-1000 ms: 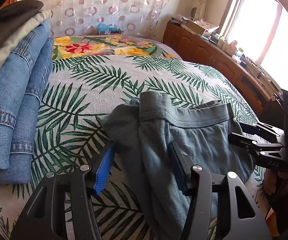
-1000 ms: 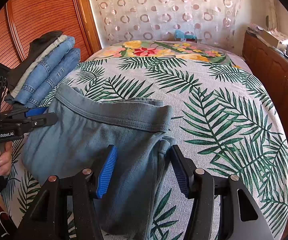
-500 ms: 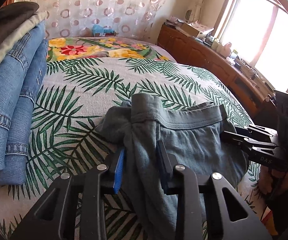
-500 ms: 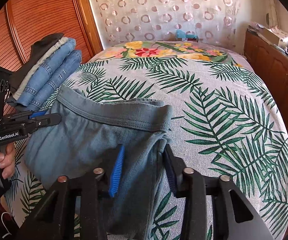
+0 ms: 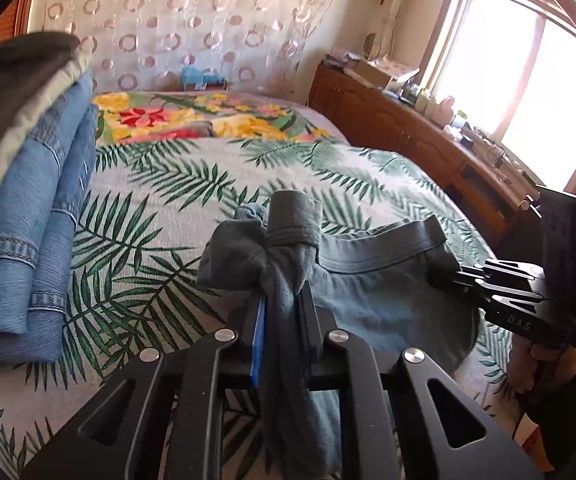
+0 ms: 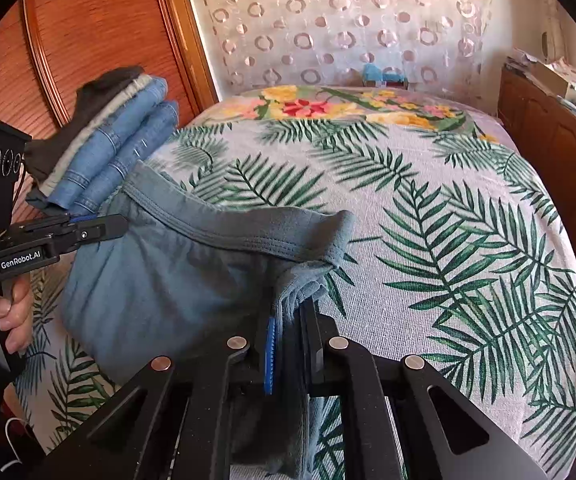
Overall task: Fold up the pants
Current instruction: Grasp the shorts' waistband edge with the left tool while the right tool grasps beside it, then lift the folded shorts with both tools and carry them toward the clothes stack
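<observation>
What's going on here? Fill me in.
A person is folding grey-blue pants on a bed, a handheld gripper in each hand. The left gripper is shut on one end of the waistband, the right gripper on the other. A stack of folded jeans sits beside them.

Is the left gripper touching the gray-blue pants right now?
Touching. The left wrist view shows the left gripper shut on the gray-blue pants, with bunched fabric pinched between its fingers.
</observation>
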The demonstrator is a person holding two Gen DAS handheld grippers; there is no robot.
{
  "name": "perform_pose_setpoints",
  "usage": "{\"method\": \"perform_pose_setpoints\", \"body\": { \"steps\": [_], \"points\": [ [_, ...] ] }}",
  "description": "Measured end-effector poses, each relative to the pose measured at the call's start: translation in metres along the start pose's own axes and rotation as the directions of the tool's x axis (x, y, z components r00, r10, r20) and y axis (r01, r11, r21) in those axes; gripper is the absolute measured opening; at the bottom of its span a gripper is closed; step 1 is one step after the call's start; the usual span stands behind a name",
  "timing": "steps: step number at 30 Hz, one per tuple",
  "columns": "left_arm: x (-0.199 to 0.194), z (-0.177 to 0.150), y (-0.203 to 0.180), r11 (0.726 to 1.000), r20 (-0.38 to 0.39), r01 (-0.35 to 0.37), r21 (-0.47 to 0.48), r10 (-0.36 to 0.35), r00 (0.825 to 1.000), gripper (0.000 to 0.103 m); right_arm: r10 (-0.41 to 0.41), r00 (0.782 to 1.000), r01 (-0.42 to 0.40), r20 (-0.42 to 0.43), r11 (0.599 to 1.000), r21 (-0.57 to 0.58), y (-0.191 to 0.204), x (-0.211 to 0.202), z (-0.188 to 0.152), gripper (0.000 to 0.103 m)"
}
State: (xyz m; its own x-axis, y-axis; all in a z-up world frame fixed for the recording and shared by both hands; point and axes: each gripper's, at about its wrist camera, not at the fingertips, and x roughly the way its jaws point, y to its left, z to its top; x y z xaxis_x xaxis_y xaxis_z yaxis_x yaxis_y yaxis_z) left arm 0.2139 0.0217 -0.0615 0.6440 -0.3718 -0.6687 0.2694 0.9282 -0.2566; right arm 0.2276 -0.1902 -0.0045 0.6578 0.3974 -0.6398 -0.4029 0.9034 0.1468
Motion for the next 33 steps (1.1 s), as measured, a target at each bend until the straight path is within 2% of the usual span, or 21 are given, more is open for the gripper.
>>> {"method": "perform_pose_setpoints", "body": {
  "steps": [8,20,27,33],
  "points": [
    [-0.028,0.004,-0.013,1.0,0.074,0.011,0.006,-0.011,0.997,0.014,0.005,0.997,-0.005,0.078,1.0,-0.012,0.005,-0.03,-0.003,0.009],
    [-0.071,0.021,-0.027,0.999,0.187,0.005,0.046,-0.013,0.982,0.014,0.019,0.985,-0.01,0.173,0.999,-0.05,0.014,-0.075,0.004,0.009],
    [-0.084,0.027,-0.025,0.999,0.23,-0.011,0.05,0.0,0.973,0.014,0.024,0.978,-0.004,0.208,0.996,-0.094,0.023,-0.088,0.014,0.009],
    [-0.094,0.031,-0.013,0.998,0.247,-0.051,0.044,0.039,0.968,0.014,0.046,0.973,-0.012,0.225,0.989,-0.149,0.033,-0.087,0.03,0.009]
  ]
}}
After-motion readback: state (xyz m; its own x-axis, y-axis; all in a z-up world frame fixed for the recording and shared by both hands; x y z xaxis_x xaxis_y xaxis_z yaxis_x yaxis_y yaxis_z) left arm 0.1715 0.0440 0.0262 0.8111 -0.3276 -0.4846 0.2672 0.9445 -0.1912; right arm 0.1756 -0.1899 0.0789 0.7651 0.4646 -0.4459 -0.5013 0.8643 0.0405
